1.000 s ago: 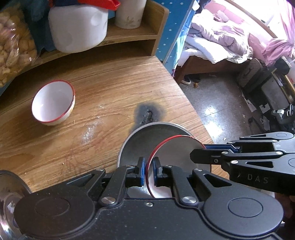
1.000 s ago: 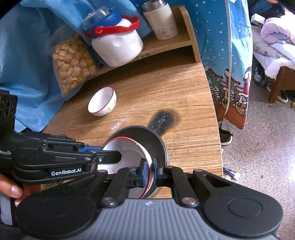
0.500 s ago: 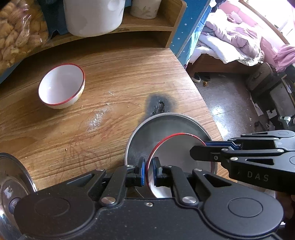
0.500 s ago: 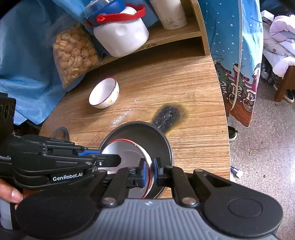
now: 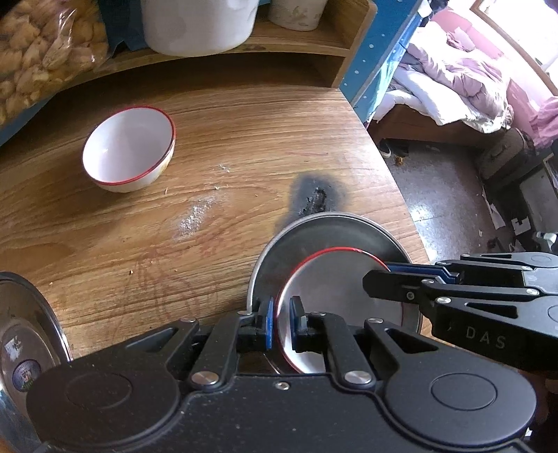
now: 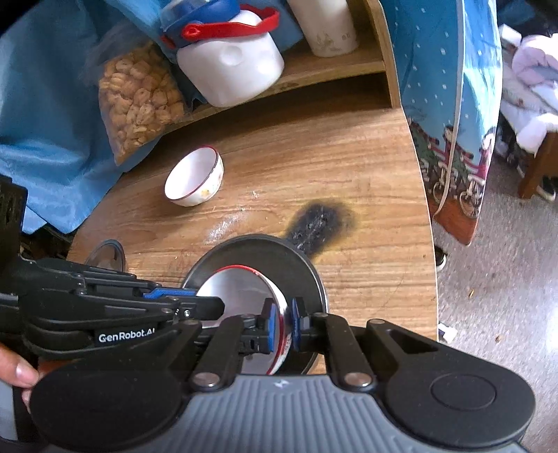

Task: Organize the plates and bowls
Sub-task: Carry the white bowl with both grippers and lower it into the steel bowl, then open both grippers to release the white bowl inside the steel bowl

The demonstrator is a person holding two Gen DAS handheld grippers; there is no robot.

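Note:
A white red-rimmed bowl (image 5: 334, 296) sits inside a steel plate (image 5: 324, 230) near the table's right edge. My left gripper (image 5: 280, 322) is shut on the bowl's near-left rim. My right gripper (image 6: 281, 327) is shut on the bowl's right rim (image 6: 279, 313) and shows in the left wrist view (image 5: 383, 278). The steel plate shows in the right wrist view (image 6: 296, 258). A second red-rimmed bowl (image 5: 129, 153) stands alone on the far left of the table (image 6: 195, 181). Another steel plate (image 5: 24, 348) lies at the near left.
A burn mark (image 5: 315, 198) is on the wooden table (image 5: 209, 146) just beyond the plate. A shelf at the back holds a white jug (image 6: 226, 66), a cup (image 6: 324, 28) and a snack bag (image 6: 136, 101). The table edge (image 6: 427, 209) curves at right.
Both grippers, still shut on the bowl, have moved forward over the table with it. The far bowl and burn mark look nearer.

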